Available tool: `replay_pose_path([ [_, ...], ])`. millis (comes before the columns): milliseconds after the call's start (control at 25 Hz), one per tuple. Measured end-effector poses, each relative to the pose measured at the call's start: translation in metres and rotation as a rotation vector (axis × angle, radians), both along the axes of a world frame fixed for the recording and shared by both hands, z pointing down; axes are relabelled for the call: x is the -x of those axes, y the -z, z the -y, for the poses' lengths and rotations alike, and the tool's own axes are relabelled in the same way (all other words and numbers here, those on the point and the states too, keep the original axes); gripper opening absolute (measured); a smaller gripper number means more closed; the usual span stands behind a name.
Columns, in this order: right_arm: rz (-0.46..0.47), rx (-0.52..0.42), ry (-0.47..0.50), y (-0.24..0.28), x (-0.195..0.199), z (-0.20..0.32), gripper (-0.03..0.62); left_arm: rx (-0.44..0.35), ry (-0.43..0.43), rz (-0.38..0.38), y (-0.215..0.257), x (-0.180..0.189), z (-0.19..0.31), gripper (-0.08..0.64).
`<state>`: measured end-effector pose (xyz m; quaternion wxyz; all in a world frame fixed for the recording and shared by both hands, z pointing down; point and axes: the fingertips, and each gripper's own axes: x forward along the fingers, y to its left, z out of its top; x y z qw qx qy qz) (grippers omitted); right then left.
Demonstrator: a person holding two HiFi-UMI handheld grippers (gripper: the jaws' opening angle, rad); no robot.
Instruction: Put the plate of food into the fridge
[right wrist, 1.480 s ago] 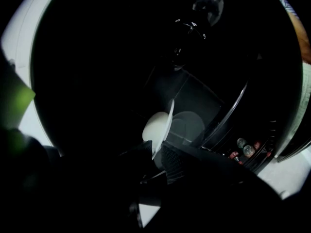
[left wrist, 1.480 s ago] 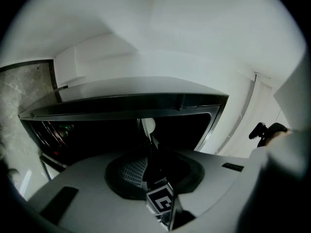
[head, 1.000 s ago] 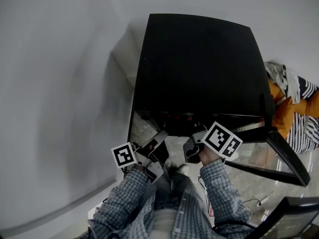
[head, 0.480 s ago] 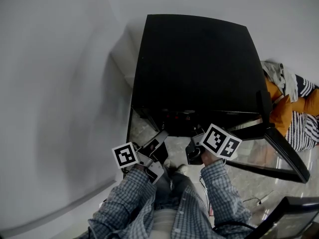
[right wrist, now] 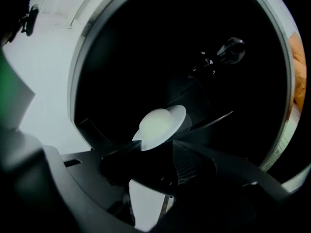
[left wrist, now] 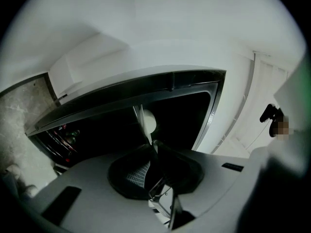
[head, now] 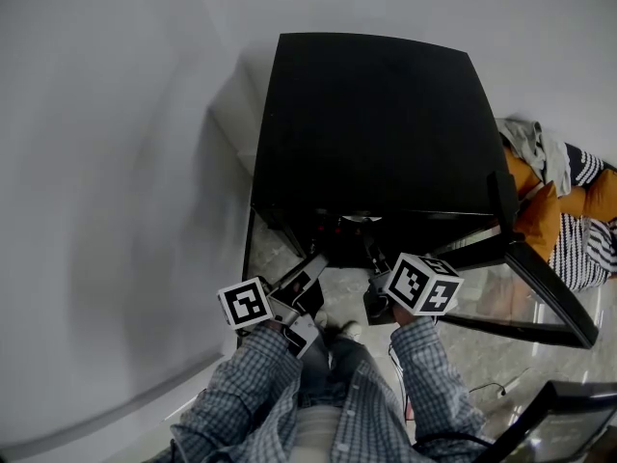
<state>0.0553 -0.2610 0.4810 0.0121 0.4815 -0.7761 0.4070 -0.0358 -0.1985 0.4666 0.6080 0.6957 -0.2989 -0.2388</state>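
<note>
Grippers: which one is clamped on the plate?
The left gripper: its jaws pinch the plate rim. On the right gripper the jaws have just been opening and stand apart.

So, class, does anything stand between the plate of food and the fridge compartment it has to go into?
Nothing visible does. The fridge door hangs open, and the plate of food shows against the dark compartment. The left gripper pinches its rim. The right gripper has just been opening, with the plate's edge between its jaws.
</note>
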Motion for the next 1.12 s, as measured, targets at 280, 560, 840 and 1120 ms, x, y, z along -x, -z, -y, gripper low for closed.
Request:
replay_pose_path([
  [280, -0.018, -0.068, -0.014, 0.013, -0.016, -0.026, 0.181, -0.115, -0.044, 0.225, 0.007, -0.001, 0.001, 0.045],
  [560, -0.127, -0.189, -0.038, 0.035, -0.032, -0.047, 0.049, -0.275, -0.043, 0.424, 0.028, -0.008, 0.005, 0.008],
  [840, -0.200, -0.318, -0.028, 0.060, -0.041, -0.064, 0.006, -0.497, -0.139, 0.717, 0.049, -0.032, -0.004, 0.006],
  [1120, -0.253, -0.458, 0.042, 0.080, -0.036, -0.077, 0.006, -0.646, -0.192, 0.875, 0.059, -0.047, -0.012, 0.006],
])
